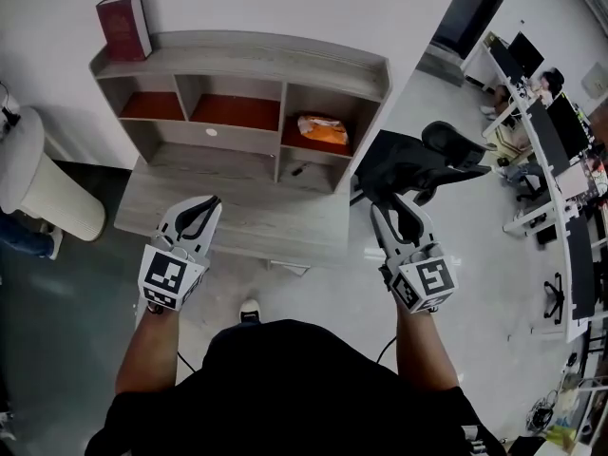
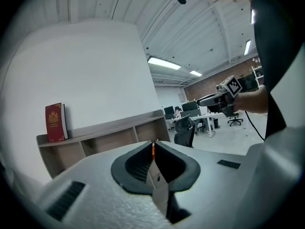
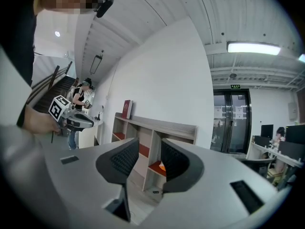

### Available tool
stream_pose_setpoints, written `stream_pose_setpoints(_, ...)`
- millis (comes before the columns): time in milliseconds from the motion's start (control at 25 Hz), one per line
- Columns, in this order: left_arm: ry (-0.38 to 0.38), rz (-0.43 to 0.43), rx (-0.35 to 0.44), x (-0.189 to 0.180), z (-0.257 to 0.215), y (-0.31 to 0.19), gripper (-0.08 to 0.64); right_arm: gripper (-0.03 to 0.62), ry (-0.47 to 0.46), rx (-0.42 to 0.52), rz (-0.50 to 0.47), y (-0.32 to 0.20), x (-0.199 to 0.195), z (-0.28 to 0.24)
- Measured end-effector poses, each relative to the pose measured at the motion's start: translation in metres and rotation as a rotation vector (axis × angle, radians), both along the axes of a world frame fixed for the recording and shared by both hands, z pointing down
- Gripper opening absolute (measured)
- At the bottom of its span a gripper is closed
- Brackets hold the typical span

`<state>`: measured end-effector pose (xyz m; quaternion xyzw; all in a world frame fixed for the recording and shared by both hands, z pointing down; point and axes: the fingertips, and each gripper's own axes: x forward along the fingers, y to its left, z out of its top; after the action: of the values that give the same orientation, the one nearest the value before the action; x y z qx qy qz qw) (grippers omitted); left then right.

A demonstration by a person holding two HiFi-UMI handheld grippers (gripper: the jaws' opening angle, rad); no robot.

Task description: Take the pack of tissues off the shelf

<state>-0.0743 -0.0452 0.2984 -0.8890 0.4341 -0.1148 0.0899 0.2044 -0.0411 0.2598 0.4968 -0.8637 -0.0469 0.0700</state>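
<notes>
Tissues [image 1: 323,129] sit in the shelf's [image 1: 249,63] upper-right cubby, nothing touching them. Both grippers hang in front of the shelf, well apart from the pack. Left gripper [image 1: 211,203] is at the shelf's front left, jaws pressed together, empty. Right gripper [image 1: 383,211] is off the shelf's right front corner, jaws apart, nothing between them. Book [image 1: 123,27] stands on the shelf's top-left corner.
</notes>
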Motion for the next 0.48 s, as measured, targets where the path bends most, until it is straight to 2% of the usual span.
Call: stream_pose_setpoints(480,0.031,0.084,-0.024,-0.053,0.001,-0.047,0.029,0.149,0.037,-0.002,0.064,-0.032,-0.061,-0.012)
